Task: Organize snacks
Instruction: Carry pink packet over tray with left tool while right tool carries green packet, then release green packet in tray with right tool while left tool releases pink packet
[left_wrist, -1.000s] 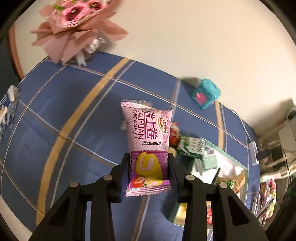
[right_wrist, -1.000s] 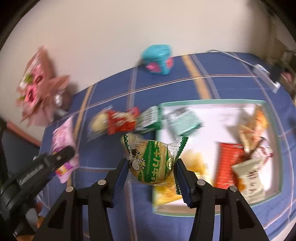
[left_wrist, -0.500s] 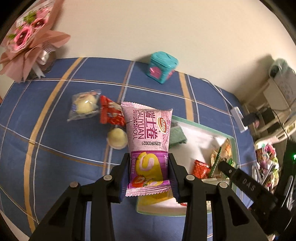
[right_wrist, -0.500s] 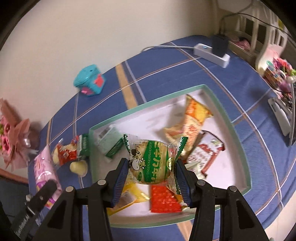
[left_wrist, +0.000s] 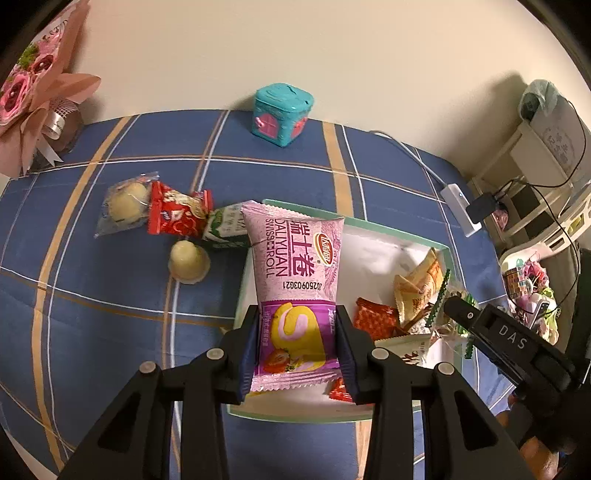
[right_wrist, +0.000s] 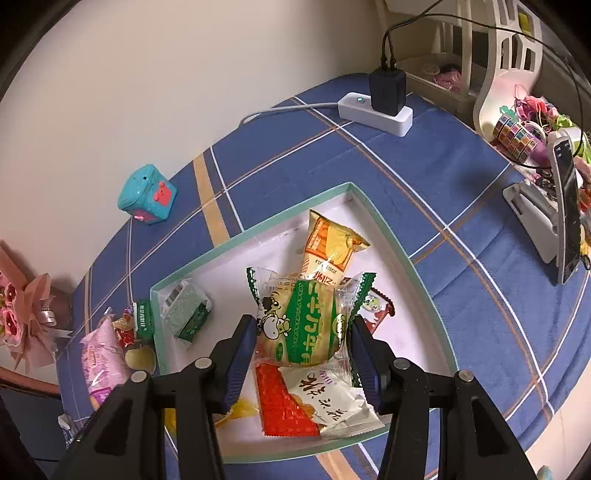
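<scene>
A pink Swiss roll packet (left_wrist: 295, 280) is clamped at its lower end between the pads of the left claw (left_wrist: 295, 343), which is closed tight on the wrapper; the packet is held upright over the near left corner of the white tray (left_wrist: 384, 236) with the green rim. A green-and-white cake packet with a cow print (right_wrist: 301, 325) is gripped by the right claw (right_wrist: 301, 354), whose pads are pressed against its two sides, and it is held above the middle of the same tray (right_wrist: 258, 230). Inside the tray are seen an orange-yellow snack packet (right_wrist: 332, 247), a red packet (right_wrist: 282, 406), a white packet with dark characters (right_wrist: 332, 402) and a small green packet (right_wrist: 186, 310) in the far left corner. On the blue plaid tablecloth (left_wrist: 110, 295) to the left of the tray, several snacks are left outside: a clear-wrapped pale round cake (left_wrist: 127, 201), a red packet (left_wrist: 177, 214) touching it, a green-and-white packet (left_wrist: 225, 225) just beside the tray's rim, and a pale jelly cup (left_wrist: 189, 262) nearby. Further back, a teal toy house box (left_wrist: 282, 112) is set against the wall, a pink paper bouquet (left_wrist: 33, 92) is placed at the far left, and a white power strip (right_wrist: 375, 112) with a black plug is laid at the table's far right.
</scene>
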